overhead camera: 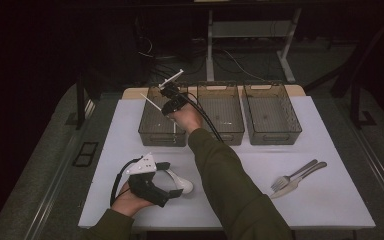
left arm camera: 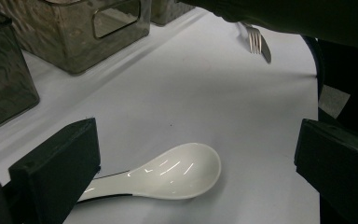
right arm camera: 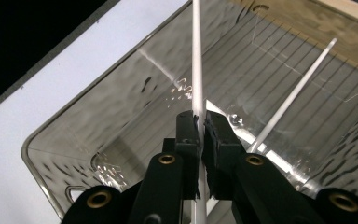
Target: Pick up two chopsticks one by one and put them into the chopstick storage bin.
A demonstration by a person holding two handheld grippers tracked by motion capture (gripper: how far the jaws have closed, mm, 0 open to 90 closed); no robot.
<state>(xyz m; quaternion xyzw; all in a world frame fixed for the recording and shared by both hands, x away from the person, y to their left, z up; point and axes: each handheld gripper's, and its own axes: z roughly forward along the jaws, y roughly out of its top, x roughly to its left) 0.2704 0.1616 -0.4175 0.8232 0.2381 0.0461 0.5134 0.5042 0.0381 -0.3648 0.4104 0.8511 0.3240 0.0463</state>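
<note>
Right hand-held gripper (right arm camera: 199, 128) pinches a thin white chopstick (right arm camera: 196, 56).

Three bins stand side by side along the far edge of the table (overhead camera: 330, 200): the left bin (overhead camera: 152, 127), the middle bin (overhead camera: 225, 117) and the right bin (overhead camera: 275, 120). Over the left bin the right gripper (overhead camera: 171, 91) pinches a chopstick (right arm camera: 196, 60), and a second chopstick (right arm camera: 293, 95) lies slanted inside that bin. Near the front left, a spoon (left arm camera: 177, 172) lies on the table between the spread jaws of the left gripper (overhead camera: 172, 182), while a fork (overhead camera: 286, 180) and a knife (overhead camera: 300, 181) lie together at the near right.
</note>
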